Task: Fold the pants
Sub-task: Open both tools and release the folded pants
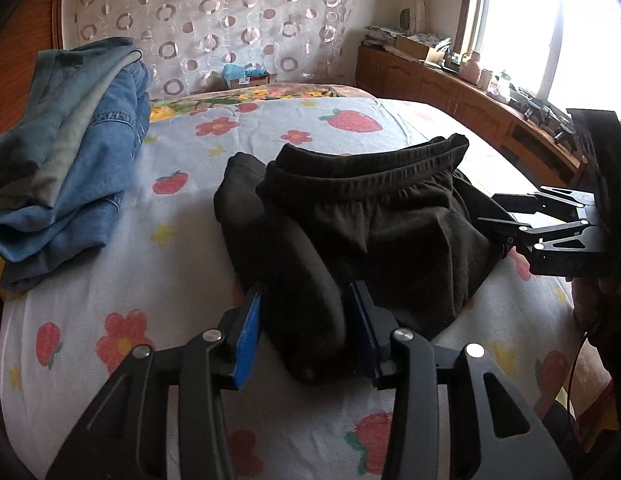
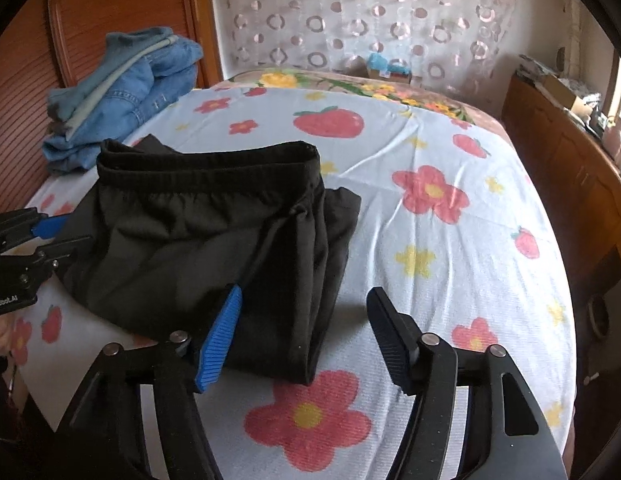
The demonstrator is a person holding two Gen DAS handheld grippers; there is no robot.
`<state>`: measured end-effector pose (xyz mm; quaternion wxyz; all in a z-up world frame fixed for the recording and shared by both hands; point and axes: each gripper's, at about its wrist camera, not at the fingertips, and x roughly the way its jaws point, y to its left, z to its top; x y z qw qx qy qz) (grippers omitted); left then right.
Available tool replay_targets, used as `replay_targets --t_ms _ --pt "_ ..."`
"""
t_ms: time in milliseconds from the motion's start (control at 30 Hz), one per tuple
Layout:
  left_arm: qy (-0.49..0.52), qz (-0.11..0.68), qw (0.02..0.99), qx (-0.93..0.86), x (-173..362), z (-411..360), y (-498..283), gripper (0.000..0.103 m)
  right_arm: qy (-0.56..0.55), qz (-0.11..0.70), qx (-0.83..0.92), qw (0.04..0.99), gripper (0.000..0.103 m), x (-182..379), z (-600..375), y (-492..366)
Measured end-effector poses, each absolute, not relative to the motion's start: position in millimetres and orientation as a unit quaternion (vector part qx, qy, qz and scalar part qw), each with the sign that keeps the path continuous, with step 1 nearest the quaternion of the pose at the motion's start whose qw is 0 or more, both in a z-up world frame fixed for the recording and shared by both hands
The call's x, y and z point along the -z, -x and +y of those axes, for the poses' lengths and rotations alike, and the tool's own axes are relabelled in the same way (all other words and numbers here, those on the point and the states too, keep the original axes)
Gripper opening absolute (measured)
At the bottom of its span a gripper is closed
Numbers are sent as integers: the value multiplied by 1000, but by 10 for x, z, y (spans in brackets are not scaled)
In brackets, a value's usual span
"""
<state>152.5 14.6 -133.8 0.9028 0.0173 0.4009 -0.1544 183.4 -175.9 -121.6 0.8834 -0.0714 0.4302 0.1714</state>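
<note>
The black pants (image 1: 374, 224) lie folded in a compact bundle on the bed, elastic waistband on top at the far side. They also show in the right wrist view (image 2: 198, 240). My left gripper (image 1: 308, 300) is open, its blue-padded fingers (image 1: 246, 336) straddling the near folded edge of the pants without squeezing it. My right gripper (image 2: 304, 304) is open, its left finger over the pants' near corner, its right finger over bare sheet. Each gripper shows in the other's view: the right one (image 1: 506, 216) at the pants' right side, the left one (image 2: 54, 236) at their left side.
The bed sheet (image 2: 450, 264) is pale blue with strawberries and flowers. A stack of folded blue jeans and clothes (image 1: 70, 168) sits at the far left by the wooden headboard. A wooden cabinet (image 1: 462, 96) with clutter runs along the right under the window.
</note>
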Motion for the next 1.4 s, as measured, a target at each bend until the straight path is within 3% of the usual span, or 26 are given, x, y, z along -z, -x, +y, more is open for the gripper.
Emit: replay_targets --t_ms 233,467,600,733,800,900,1267,1300,1400 --pt "-3 406 901 154 1358 188 -1569 50 62 430 -170 885 72 1201 -1824 -1798" --pt "-2 405 901 153 1364 197 -1586 51 57 420 -176 889 72 1124 -1924 -1578" --pt "-3 405 901 152 1366 197 -1586 51 54 423 -194 883 48 1132 -1931 -1518" --pt "-2 405 901 153 1366 199 -1588 51 51 431 -202 878 34 1179 -1929 -1545" --pt "-3 405 901 152 1366 197 -1590 51 41 432 -215 875 17 1176 -1941 -1545" --pt "-2 405 901 153 1368 194 -1585 51 45 424 -219 877 5 1143 -1957 -1506" --pt "-2 405 901 153 1370 196 -1585 52 47 419 -206 883 6 1097 -2053 -1443" --pt "-2 405 901 153 1371 198 -1590 52 48 415 -205 885 10 1075 -2050 -1444" --pt "-3 405 901 153 1371 197 -1586 52 47 405 -196 892 39 1003 -2056 -1471"
